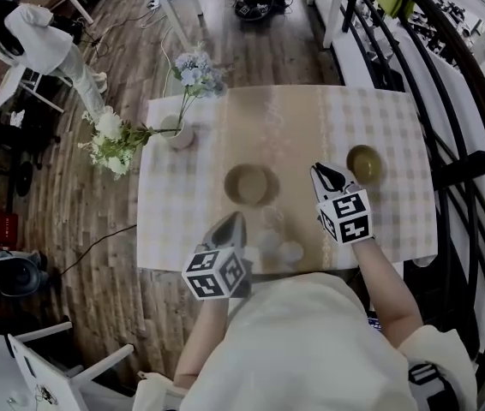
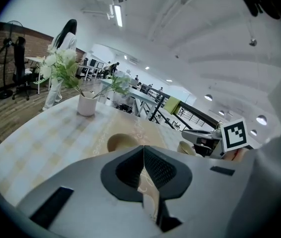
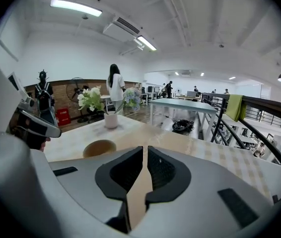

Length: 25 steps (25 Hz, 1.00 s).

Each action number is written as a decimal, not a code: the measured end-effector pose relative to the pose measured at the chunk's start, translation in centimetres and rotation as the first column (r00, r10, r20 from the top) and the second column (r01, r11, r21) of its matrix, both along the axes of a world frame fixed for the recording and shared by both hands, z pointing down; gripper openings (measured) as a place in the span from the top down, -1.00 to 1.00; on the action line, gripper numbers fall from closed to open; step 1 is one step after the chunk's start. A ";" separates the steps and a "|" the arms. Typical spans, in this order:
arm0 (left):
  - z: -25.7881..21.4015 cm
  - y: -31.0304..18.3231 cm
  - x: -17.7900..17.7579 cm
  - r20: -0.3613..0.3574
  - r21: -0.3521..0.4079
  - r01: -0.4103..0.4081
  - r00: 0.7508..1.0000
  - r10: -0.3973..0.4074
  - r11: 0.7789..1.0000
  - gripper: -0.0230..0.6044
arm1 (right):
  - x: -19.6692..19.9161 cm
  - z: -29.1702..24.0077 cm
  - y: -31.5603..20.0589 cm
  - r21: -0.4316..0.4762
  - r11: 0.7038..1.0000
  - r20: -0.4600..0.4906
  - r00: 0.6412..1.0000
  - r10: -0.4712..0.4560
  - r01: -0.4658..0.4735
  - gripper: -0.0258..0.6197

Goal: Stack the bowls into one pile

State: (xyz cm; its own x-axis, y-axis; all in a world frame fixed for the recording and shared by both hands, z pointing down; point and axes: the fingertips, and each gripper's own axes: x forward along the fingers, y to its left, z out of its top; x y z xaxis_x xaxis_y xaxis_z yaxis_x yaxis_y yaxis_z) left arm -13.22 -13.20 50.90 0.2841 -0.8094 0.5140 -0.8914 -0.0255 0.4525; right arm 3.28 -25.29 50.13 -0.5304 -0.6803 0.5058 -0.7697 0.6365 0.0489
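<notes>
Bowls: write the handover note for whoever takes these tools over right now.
Left tool: shut, empty, over the near edge of the table.
Right tool: shut, empty, beside the small bowl.
Large bowl sits mid-table, apart from the small one.
Done: nothing stacked yet.
Left: set the small bowl into the large one.

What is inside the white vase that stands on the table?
Thin green stems come out of the white vase and carry white and pale blue flowers. Its wall is opaque, so water or anything else inside cannot be seen.
</notes>
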 end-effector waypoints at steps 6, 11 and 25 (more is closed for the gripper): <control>0.1 0.3 -2.5 -0.008 -0.011 -0.006 1.000 0.006 1.000 0.91 | -4.0 0.7 0.5 -0.028 0.999 -0.017 0.999 -0.045 0.044 0.89; 0.2 0.0 -4.4 -0.017 -0.019 -0.012 1.000 0.012 1.000 0.91 | -6.5 2.1 0.8 -0.062 0.996 -0.052 0.996 -0.073 0.069 0.71; 2.1 -0.5 -8.5 -0.036 -0.070 -0.045 0.998 0.043 0.997 0.91 | -11.5 7.7 -0.1 -0.171 0.982 -0.127 0.987 -0.103 0.080 0.67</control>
State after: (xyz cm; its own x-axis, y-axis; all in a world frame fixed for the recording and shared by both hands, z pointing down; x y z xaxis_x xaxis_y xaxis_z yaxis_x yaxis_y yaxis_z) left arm -21.68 -13.73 52.96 0.3373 -0.7578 0.5586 -0.8739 -0.0313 0.4852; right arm -8.19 -25.37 57.81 -0.5062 -0.5333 0.6778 -0.7013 0.7120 0.0365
